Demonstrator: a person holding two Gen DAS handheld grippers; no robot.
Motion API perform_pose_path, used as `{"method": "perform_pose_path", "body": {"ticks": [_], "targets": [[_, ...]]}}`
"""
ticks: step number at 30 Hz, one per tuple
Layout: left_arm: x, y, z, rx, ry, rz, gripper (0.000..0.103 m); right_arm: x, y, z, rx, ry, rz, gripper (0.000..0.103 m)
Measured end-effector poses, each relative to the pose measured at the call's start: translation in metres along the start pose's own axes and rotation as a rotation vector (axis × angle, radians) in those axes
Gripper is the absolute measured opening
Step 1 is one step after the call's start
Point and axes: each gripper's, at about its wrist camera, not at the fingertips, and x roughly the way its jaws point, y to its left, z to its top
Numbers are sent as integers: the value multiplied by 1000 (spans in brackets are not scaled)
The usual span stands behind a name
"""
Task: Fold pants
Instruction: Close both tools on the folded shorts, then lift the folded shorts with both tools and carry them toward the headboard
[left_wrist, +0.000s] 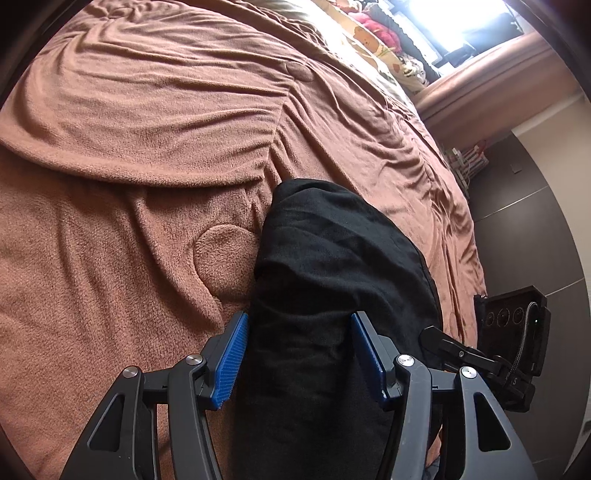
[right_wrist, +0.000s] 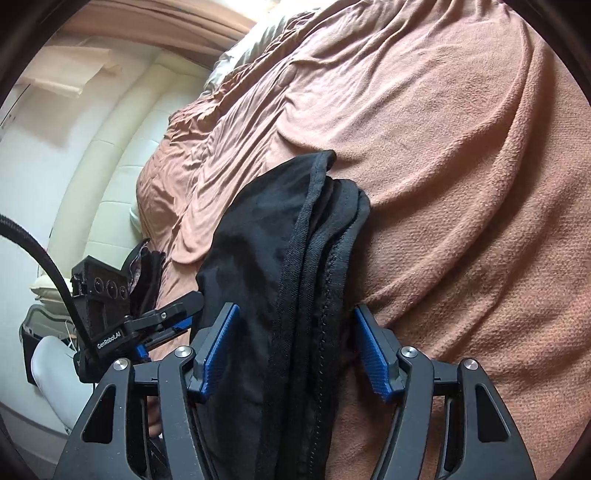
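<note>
A: Which step? The black pants (left_wrist: 332, 266) lie bunched on the brown fleece blanket (left_wrist: 110, 147); both claws stand spread, the left gripper (left_wrist: 299, 354) astride plain cloth, the right gripper (right_wrist: 295, 350) astride the stacked hems (right_wrist: 332, 229).

B: I'd judge a fold is pending; next, each must close on cloth.

A: Beyond the bed, a cream padded headboard (right_wrist: 110, 147); a bright window (left_wrist: 461, 22).

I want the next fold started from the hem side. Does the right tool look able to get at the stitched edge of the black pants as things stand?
Probably yes. The right tool is open, with the pants' stitched edge lying between its blue pads. Nothing covers it; the pink blanket only lies beneath.
</note>
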Motion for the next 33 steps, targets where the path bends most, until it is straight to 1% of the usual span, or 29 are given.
{"method": "perform_pose_path", "body": {"ticks": [2,4,8,10,11,12,13,14,15,16,17,18,20,22,23,25,28,30,32,33], "targets": [[4,1,4,-2,4,0,59,6,1,1,-9,31,24,61],[10,1,7,2,12,11,59,11,0,1,-17,55,-4,61],[24,4,10,-10,42,21,59,8,-14,4,39,57,21,52],[25,2,11,-1,35,22,58,9,-18,4,64,59,46,52],[25,1,11,4,32,19,51,10,-18,5,61,63,57,49],[24,0,12,7,30,12,45,12,-17,5,58,67,71,43],[22,0,13,8,28,6,36,15,-17,5,55,70,84,40],[19,-1,13,9,22,-1,29,16,-15,6,45,69,93,36],[17,-3,15,14,13,-7,25,19,-14,6,32,67,98,31],[13,-4,16,23,2,-12,21,19,-13,7,23,59,103,29],[10,-6,18,29,-10,-19,20,17,-12,7,15,47,108,26],[7,-7,19,30,-21,-29,19,16,-11,8,6,34,114,24],[1,-9,22,32,-34,-49,19,10,-6,7,-22,4,127,23],[1,-10,23,33,-26,-57,20,5,-3,6,-40,-14,131,23],[2,-10,24,31,-15,-51,22,6,-3,5,-42,-14,126,23],[4,-6,21,24,0,-33,23,10,-8,3,-26,10,111,24],[12,1,15,3,34,-15,31,18,-17,4,29,48,89,28],[15,7,12,-16,45,-25,34,20,-19,8,61,62,92,29],[15,11,8,-30,58,-26,40,22,-22,8,82,78,103,30],[16,12,6,-41,71,-27,40,23,-22,10,89,92,106,30]]}}
